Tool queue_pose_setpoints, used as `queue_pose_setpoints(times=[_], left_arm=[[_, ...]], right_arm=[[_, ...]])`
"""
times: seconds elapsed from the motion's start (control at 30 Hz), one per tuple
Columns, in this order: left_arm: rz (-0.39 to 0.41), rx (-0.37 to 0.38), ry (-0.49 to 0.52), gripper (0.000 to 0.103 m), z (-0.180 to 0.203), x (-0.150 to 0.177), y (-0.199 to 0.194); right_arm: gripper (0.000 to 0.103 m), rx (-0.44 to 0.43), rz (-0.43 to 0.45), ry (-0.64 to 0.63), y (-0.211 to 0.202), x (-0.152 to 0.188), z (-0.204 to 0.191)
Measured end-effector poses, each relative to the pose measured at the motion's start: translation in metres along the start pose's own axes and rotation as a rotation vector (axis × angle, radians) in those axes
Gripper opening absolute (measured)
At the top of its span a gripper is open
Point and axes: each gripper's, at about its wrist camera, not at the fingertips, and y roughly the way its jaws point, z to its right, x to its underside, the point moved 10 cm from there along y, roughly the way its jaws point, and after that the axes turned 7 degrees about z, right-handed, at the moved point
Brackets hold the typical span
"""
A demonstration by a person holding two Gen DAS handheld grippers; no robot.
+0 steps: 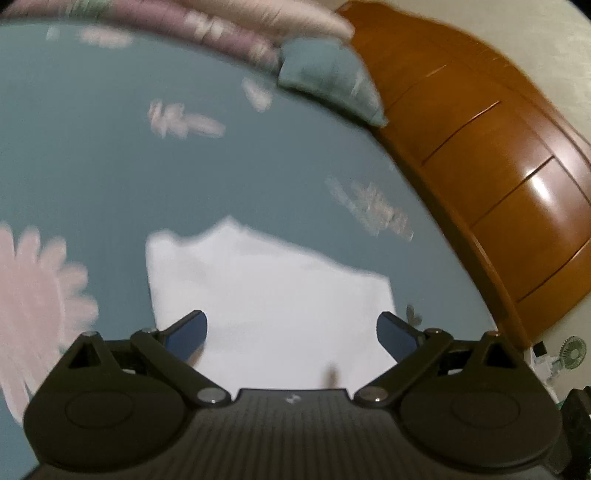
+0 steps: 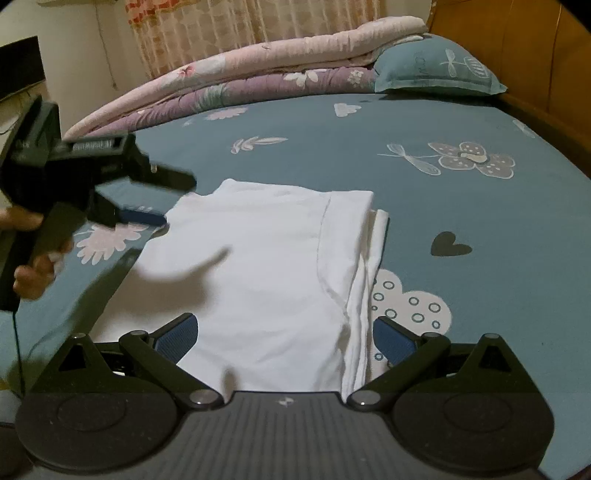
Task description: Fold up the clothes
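Observation:
A white garment (image 2: 266,266) lies folded in a rough rectangle on the teal bedsheet (image 2: 369,155), its layered edge along the right side. My right gripper (image 2: 284,338) hovers open over the garment's near end, nothing between its blue pads (image 2: 179,334). In the right wrist view the left gripper (image 2: 166,199) is held by a hand (image 2: 33,273) above the garment's far left corner, fingers apart. The left wrist view is blurred: my left gripper (image 1: 291,332) stands open above the same white garment (image 1: 266,295).
Folded pink and purple quilts (image 2: 258,74) and a teal pillow (image 2: 436,70) lie along the far side of the bed. A wooden headboard (image 1: 491,155) borders the bed. A small fan (image 1: 572,352) stands past the bed corner. Curtains (image 2: 229,26) hang behind.

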Motion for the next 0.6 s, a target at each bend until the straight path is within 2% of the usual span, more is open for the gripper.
queue_pose_setpoints(times=[0.13,0.23,0.37,0.47,0.6], left_arm=[[-0.072,-0.077,0.006,0.098,-0.016,0.009,0.021],[-0.043,-0.071,0.025,0.098,-0.008,0.006,0.006],[0.004,-0.060,0.032,0.098,0.000,0.010,-0.028],[0.003,-0.061,-0.040,0.098,-0.010,0.020,-0.046],[-0.061,-0.053,-0.171,0.098,-0.031,0.043,-0.052]], right_arm=[[0.103,-0.013,-0.010,0.013,0.006,-0.001,-0.005],[0.103,-0.054,-0.028,0.028,0.004,0.001,-0.011],[0.103,-0.064,-0.040,0.081,0.002,0.002,-0.002],[0.103,-0.080,-0.043,0.153,0.002,-0.002,0.011],[0.103,-0.147,-0.079,0.268,0.011,-0.005,0.031]])
